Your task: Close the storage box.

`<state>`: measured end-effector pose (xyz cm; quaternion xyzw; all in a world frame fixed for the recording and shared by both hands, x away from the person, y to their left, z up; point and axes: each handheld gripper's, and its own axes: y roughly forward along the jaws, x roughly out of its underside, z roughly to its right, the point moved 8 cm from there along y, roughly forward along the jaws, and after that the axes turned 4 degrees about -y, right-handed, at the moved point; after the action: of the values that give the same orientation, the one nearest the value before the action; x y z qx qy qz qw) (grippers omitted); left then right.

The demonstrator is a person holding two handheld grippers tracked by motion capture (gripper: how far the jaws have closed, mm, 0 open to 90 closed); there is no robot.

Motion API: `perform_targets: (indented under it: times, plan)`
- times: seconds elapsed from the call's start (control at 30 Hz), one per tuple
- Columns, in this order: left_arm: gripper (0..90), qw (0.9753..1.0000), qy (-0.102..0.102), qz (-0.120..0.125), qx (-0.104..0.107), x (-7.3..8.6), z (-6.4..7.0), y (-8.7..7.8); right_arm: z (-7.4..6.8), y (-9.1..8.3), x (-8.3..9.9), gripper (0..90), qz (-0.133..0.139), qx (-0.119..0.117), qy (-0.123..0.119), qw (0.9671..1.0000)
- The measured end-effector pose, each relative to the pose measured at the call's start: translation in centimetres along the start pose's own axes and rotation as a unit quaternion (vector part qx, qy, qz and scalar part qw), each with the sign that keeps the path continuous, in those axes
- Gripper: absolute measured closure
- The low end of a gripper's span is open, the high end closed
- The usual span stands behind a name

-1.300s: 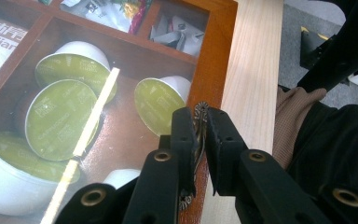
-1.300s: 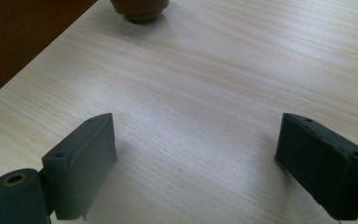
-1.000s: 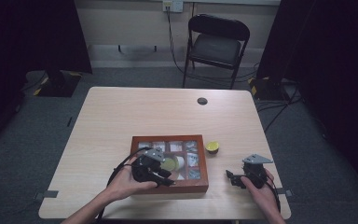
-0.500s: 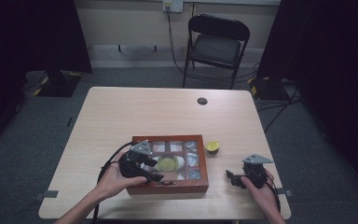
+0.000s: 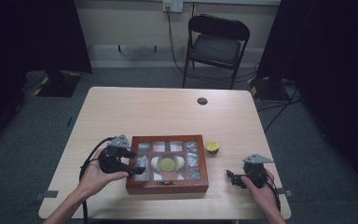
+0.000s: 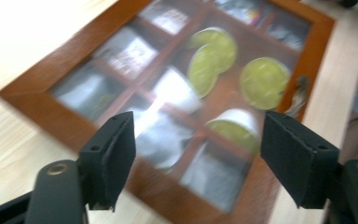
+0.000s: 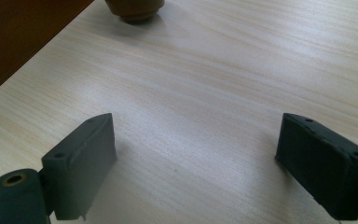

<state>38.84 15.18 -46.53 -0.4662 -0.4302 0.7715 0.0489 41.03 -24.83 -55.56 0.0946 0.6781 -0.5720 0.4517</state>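
We held the left claw with its jaws spread apart at the left edge of the wooden compartment box, which lay near the table's front edge. Right of the box, our right claw also gaped, holding nothing.

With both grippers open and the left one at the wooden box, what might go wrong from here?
1. The left gripper hangs open at the wooden box's left edge; its glass-paned lid looks shut, so a jaw might knock a pane.
2. The loose yellow-lidded cup sits close beside the box on the table; shifting the box could nudge it.
3. The right gripper rests idle, so nothing steadies the box.
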Motion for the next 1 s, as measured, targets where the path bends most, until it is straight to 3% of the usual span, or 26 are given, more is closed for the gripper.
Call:
perform_targets:
  times: [0.2,0.37,0.5,0.63,0.73,0.8,0.87,0.9,0.97,1.0]
  plan:
    - [21.1,0.9993,-0.030,0.018,-0.014,1.0,-1.8,-1.2,0.1,0.0,0.0,11.0,0.000,0.001,0.001,1.0000]
    - [18.8,0.9983,-0.035,0.013,-0.044,2.4,-3.6,-2.2,0.1,0.0,0.0,11.0,0.000,0.002,0.001,1.0000]
    - [17.7,0.9959,-0.071,0.024,-0.050,3.9,-5.3,-2.8,0.2,0.0,0.1,11.0,0.000,0.002,0.003,1.0000]
    - [18.0,0.9941,-0.093,0.007,-0.055,5.4,-6.6,-2.8,0.2,0.0,0.1,10.9,0.000,0.003,0.004,1.0000]
    - [18.2,0.9911,-0.111,-0.001,-0.074,6.6,-7.9,-2.7,0.2,-0.1,0.1,11.0,0.000,0.003,0.004,1.0000]
    - [18.5,0.9868,-0.127,-0.011,-0.100,7.5,-8.9,-2.5,0.2,-0.1,0.1,11.0,0.000,0.003,0.003,1.0000]
    - [19.2,0.9843,-0.146,-0.007,-0.098,8.1,-9.4,-2.3,0.2,-0.1,0.1,11.0,0.000,0.003,0.003,1.0000]
    - [19.6,0.9825,-0.146,-0.013,-0.116,8.4,-9.8,-2.2,0.3,-0.1,0.1,11.0,0.000,0.003,0.003,1.0000]
    - [18.5,0.9781,-0.115,-0.041,-0.169,9.3,-10.7,-1.6,0.3,-0.1,0.1,11.0,0.000,0.003,0.003,1.0000]
    - [18.2,0.9768,-0.117,-0.046,-0.173,9.7,-11.1,-1.3,0.2,-0.1,0.1,11.0,0.000,0.002,0.003,1.0000]
